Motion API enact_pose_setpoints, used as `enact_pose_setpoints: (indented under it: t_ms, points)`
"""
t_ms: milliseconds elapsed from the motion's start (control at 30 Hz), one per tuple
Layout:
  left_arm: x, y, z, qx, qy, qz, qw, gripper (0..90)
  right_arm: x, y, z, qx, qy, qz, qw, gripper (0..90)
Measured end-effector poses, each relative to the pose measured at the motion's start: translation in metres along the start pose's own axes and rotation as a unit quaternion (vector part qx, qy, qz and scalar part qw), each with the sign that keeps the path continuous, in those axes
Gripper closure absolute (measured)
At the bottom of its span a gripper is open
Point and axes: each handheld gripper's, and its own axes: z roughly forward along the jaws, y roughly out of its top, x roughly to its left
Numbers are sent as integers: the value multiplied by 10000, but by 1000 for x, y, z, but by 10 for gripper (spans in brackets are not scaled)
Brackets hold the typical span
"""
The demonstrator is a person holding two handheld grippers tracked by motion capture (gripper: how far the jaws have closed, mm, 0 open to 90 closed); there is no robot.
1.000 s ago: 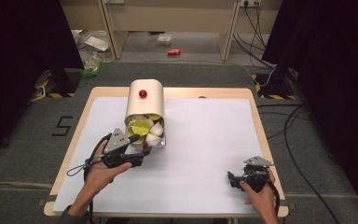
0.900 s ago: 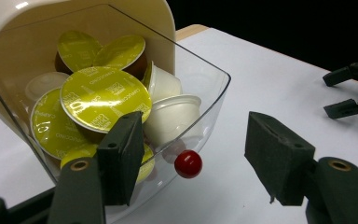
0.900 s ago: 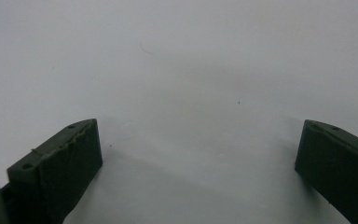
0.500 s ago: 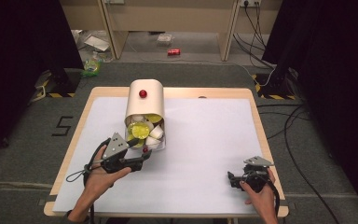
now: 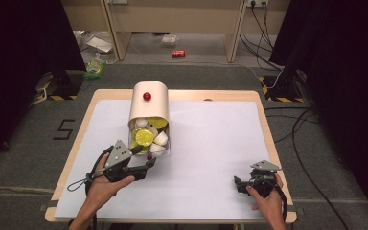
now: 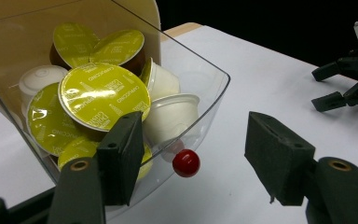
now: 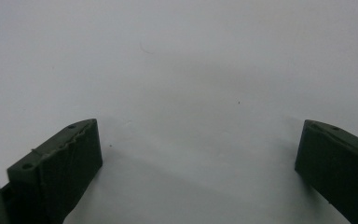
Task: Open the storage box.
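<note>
The left gripper (image 5: 143, 159) has drawn back toward the person from the mouth of the cream, round-topped capsule dispenser (image 5: 148, 103), its jaws open and empty around the small red knob (image 6: 186, 163) on the clear plastic drawer (image 6: 204, 100). I'd say the pull on that drawer is about to start. The white-topped wooden desk (image 5: 211, 143) lies bare in front of it, edges far off. The right gripper (image 5: 241, 183) rests open near the right corner. Green-lidded capsules (image 6: 103, 95) and white ones fill the drawer.

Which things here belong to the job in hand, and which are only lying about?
In the job:
- clear drawer with red knob
- coffee pods
- left gripper

Lying about:
- red can on the floor
- right gripper, resting on the table
</note>
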Motion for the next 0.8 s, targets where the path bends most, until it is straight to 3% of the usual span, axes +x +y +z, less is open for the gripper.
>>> enact_pose_setpoints:
  t_ms: [800]
  points:
    - [-3, -3, -2, 38, -74, -94, 9999, 362, 0, 0, 0, 1, 0, 0, 10000, 7]
